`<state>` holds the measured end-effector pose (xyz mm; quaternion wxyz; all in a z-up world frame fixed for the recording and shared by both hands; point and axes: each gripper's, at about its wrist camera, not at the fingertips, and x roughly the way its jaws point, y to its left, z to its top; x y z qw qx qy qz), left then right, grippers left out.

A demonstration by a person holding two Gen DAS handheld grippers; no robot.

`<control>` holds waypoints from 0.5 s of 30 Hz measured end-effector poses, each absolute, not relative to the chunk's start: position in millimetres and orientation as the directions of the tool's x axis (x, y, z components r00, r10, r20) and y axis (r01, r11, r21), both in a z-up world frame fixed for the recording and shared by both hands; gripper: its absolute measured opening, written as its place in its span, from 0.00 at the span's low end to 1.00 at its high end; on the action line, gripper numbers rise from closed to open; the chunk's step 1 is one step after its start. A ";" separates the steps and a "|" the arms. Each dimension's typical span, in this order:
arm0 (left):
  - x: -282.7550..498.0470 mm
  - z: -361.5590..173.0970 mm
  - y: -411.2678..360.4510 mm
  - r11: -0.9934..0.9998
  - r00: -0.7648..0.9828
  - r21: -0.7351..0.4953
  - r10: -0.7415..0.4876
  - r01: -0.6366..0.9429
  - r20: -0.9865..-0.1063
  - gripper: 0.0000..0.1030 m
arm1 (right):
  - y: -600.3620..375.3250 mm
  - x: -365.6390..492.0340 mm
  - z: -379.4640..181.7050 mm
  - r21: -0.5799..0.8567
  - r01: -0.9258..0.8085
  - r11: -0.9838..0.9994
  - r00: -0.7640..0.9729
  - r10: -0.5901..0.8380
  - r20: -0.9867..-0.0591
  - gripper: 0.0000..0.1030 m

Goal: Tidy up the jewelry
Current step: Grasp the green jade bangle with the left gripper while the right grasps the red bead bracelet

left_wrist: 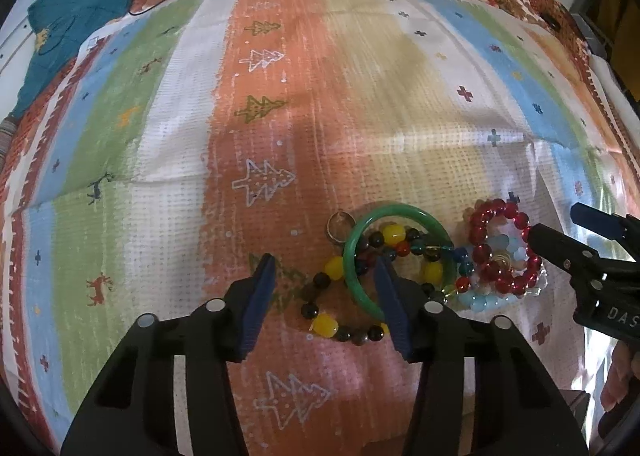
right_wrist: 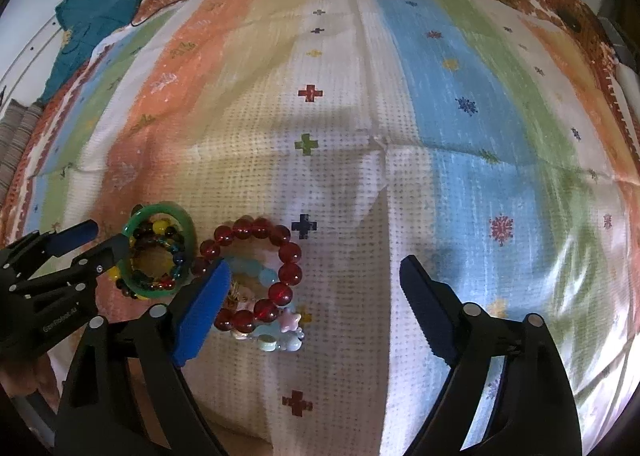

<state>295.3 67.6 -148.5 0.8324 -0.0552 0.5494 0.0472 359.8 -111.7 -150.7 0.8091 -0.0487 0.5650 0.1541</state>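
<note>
The left tool (left_wrist: 326, 298) points steeply down over the heap of jewelry, its pads spread and pinching nothing. Its right pad sits inside the green bangle (left_wrist: 362, 290), over the bangle's near rim; its left pad stands outside, on the far side of the yellow-and-dark bead bracelet (left_wrist: 326, 320). Part of the bangle's rim and that bracelet lie between the pads, but whether either pad touches them I cannot tell.

The right tool (right_wrist: 316, 288) is spread wider, also empty. Its left pad is over the near-left edge of the red bead bracelet (right_wrist: 288, 252); its right pad is well apart, over bare cloth.

All the pieces lie in one tight cluster on the striped bedspread (right_wrist: 460, 103): the bangle rings a multicoloured bead string (right_wrist: 178, 256), a small metal ring (left_wrist: 340, 225) lies just beside the bangle, and the red bracelet lies over a pale pastel bracelet (right_wrist: 280, 340) with a star bead.

By my reading the sorting has barely begun: nothing is separated or laid out, no box or tray shows, and every piece is left to lift apart.
</note>
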 end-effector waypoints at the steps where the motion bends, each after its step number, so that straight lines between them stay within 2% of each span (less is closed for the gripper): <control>1: 296.0 -149.2 67.3 0.990 0.391 -0.039 0.019 -0.139 -0.920 0.44 | -110.8 360.7 -151.6 0.097 -0.304 0.948 0.314 0.196 -0.929 0.71; 2: 296.5 -149.7 67.1 0.990 0.389 -0.039 0.018 -0.139 -0.921 0.40 | -110.9 361.7 -151.8 0.092 -0.299 0.950 0.322 0.191 -0.927 0.64; 3: 296.7 -150.0 66.9 0.990 0.388 -0.039 0.018 -0.139 -0.922 0.36 | -109.9 362.7 -153.4 0.084 -0.297 0.951 0.323 0.183 -0.929 0.62; 7: 296.4 -150.4 64.6 0.991 0.389 -0.033 0.021 -0.130 -0.921 0.30 | -107.1 366.4 -161.6 0.091 -0.304 0.948 0.296 0.184 -0.937 0.51; 12: 297.3 -150.4 62.8 0.989 0.391 -0.053 0.004 -0.134 -0.920 0.18 | -102.9 365.9 -164.7 0.098 -0.322 0.942 0.286 0.196 -0.938 0.37; 14: 298.2 -152.0 64.2 0.986 0.383 -0.070 -0.008 -0.149 -0.924 0.17 | -100.3 365.0 -166.6 0.089 -0.334 0.938 0.291 0.192 -0.937 0.27; 15: 298.5 -152.3 63.4 0.987 0.383 -0.069 -0.008 -0.146 -0.924 0.13 | -99.2 364.1 -168.9 0.083 -0.343 0.936 0.288 0.189 -0.939 0.25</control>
